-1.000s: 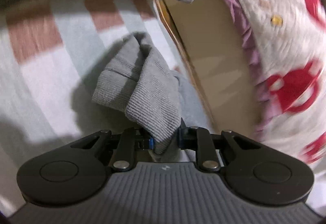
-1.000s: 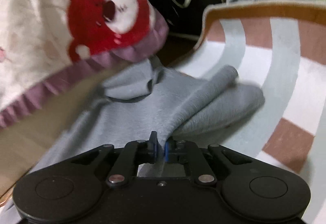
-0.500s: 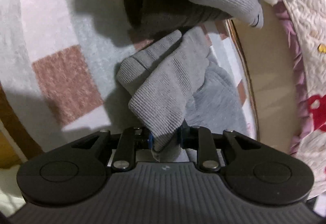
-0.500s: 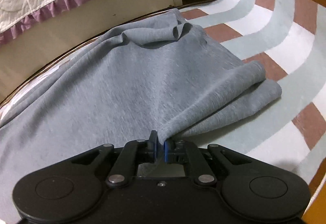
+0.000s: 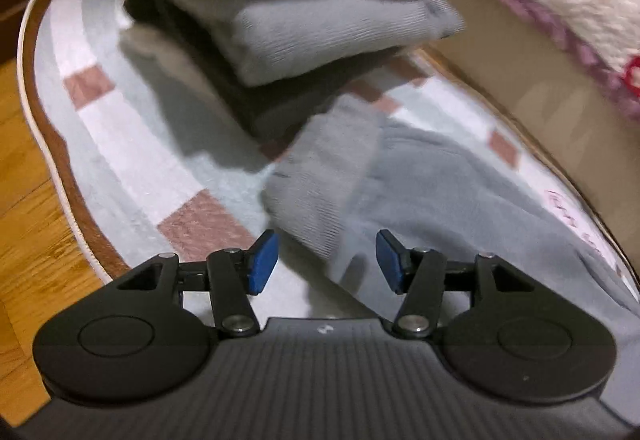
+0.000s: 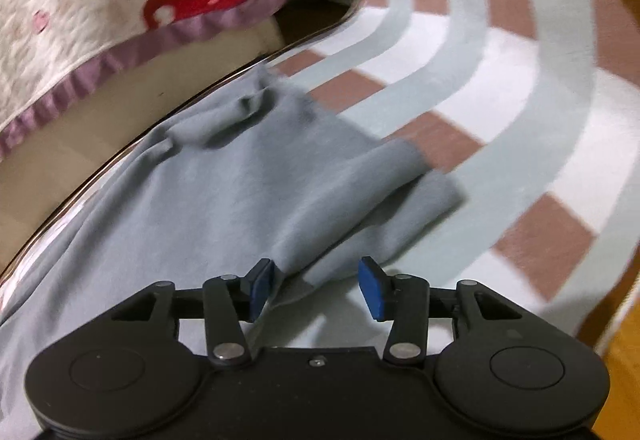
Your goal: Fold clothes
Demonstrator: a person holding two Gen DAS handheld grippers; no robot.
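Both tongs, left [image 5: 326, 262] and right [image 6: 316, 290], are opening (nothing pinched) over the grey garment [image 6: 224, 195].

No text can be read. The rug [image 5: 568, 207] carries pink script near its edge in the left wrist view, too blurred to make out. A small pale mark sits on the tongs' grey housing [image 5: 324, 329], also illegible.

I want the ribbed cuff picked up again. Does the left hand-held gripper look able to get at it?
Probably yes. The ribbed cuff lies on the rug just ahead of the left hand-held gripper, whose jaws are opening with nothing gripped between them. The folded pile sits farther back.
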